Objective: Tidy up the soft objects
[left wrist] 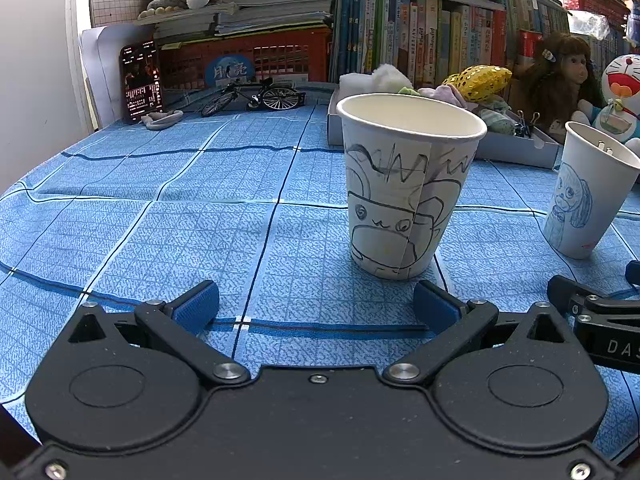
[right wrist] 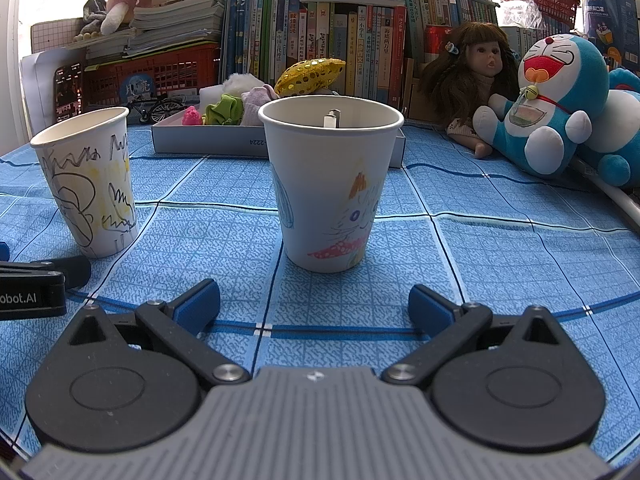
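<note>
My left gripper (left wrist: 316,302) is open and holds nothing; a paper cup with black scribbles (left wrist: 404,188) stands upright just ahead of it, slightly right. My right gripper (right wrist: 314,300) is open and holds nothing, facing a paper cup with a coloured cat drawing (right wrist: 330,184) that has a small white plug inside. The scribbled cup (right wrist: 90,182) stands to its left. Behind the cups a shallow grey box (right wrist: 208,140) holds soft things: a gold sequin pouch (right wrist: 310,74), green cloth (right wrist: 224,110), a pink piece (right wrist: 191,116), white and lilac fluff. The same box (left wrist: 516,148) shows in the left wrist view.
A blue gridded cloth (left wrist: 180,216) covers the table. At the back stand books (right wrist: 332,40), a red basket (left wrist: 244,60), a phone (left wrist: 141,80) and a model bicycle (left wrist: 256,98). A doll (right wrist: 476,68) and a blue cat plush (right wrist: 556,100) sit at the right. A grey band (left wrist: 162,120) lies near the phone.
</note>
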A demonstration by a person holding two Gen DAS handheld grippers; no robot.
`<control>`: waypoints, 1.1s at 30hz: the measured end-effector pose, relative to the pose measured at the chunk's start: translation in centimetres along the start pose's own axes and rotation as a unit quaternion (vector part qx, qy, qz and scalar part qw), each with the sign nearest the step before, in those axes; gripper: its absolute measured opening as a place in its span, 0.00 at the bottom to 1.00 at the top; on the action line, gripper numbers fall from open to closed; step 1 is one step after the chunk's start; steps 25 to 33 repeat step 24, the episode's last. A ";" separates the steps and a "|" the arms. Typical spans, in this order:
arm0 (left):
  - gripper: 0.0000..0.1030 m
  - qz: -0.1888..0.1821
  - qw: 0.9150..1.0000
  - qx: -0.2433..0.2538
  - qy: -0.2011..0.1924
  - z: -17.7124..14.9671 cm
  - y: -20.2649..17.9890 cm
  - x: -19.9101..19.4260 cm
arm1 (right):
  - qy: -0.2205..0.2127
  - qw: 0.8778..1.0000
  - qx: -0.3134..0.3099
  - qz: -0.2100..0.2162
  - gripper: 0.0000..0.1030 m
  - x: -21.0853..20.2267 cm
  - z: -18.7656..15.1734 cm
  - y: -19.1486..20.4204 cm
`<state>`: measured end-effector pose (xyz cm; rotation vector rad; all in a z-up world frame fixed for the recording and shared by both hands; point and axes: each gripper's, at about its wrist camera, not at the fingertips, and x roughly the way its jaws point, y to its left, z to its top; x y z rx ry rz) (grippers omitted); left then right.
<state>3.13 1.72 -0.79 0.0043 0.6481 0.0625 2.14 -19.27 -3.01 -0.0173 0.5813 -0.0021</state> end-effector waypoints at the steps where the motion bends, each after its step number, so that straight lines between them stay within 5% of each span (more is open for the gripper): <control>1: 1.00 0.001 1.000 -0.001 0.000 0.0 0.0 0.0 | 0.000 1.000 0.000 0.000 1.00 0.0 0.0 0.0; 33: 1.00 0.001 1.000 0.001 -0.006 0.1 0.0 -0.1 | 0.000 1.000 0.000 0.000 1.00 0.0 0.0 0.0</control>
